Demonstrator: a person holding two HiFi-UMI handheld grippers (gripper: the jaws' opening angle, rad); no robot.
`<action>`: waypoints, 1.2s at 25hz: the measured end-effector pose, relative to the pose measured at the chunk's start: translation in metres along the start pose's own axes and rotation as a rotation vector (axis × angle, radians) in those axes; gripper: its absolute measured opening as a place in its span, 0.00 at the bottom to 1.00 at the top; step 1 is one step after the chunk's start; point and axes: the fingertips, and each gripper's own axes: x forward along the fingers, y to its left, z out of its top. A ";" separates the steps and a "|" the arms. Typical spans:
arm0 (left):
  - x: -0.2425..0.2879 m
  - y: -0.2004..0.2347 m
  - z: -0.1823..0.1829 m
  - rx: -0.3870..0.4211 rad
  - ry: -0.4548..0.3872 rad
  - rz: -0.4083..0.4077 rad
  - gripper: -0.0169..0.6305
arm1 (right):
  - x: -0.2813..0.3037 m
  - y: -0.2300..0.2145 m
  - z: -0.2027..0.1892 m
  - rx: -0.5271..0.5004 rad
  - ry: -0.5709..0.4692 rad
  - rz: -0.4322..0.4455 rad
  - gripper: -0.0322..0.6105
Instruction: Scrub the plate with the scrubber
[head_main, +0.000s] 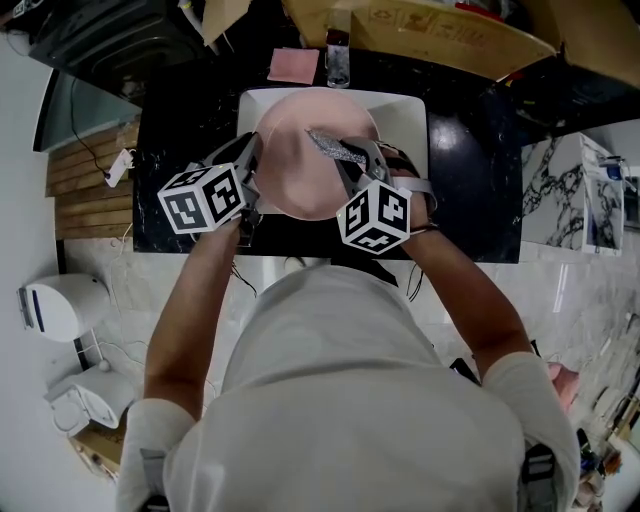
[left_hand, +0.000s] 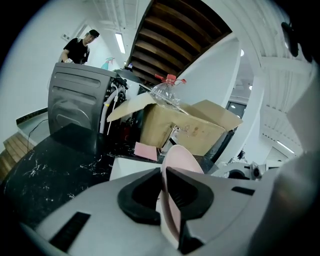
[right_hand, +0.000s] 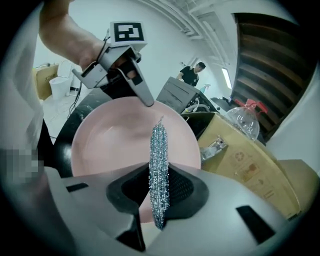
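A pink plate (head_main: 300, 165) is held tilted over a white sink (head_main: 408, 115). My left gripper (head_main: 250, 180) is shut on the plate's left rim; in the left gripper view the plate (left_hand: 175, 172) stands edge-on between the jaws of the left gripper (left_hand: 165, 197). My right gripper (head_main: 362, 168) is shut on a flat silver scrubber (head_main: 334, 148), whose tip lies on the plate's upper right face. The right gripper view shows the scrubber (right_hand: 159, 165) clamped upright in my right gripper (right_hand: 160, 192), in front of the plate (right_hand: 110, 140), with the left gripper (right_hand: 142, 95) at the far rim.
The sink sits in a black marble counter (head_main: 180, 110). A pink cloth (head_main: 293, 65) and a clear bottle (head_main: 338, 62) lie behind the sink. A cardboard box (head_main: 450, 35) stands at the back right. A dark appliance (left_hand: 80, 107) sits at the counter's left. A person (left_hand: 80, 47) stands far off.
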 end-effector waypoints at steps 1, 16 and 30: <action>0.000 0.001 0.001 -0.004 -0.006 0.001 0.08 | -0.001 0.009 -0.002 0.001 0.002 0.017 0.17; 0.005 0.000 0.002 0.007 -0.003 -0.005 0.08 | -0.032 0.051 0.012 0.219 -0.093 0.173 0.17; 0.005 -0.031 -0.010 0.061 0.036 -0.077 0.07 | -0.013 -0.049 0.007 -0.094 -0.056 -0.109 0.17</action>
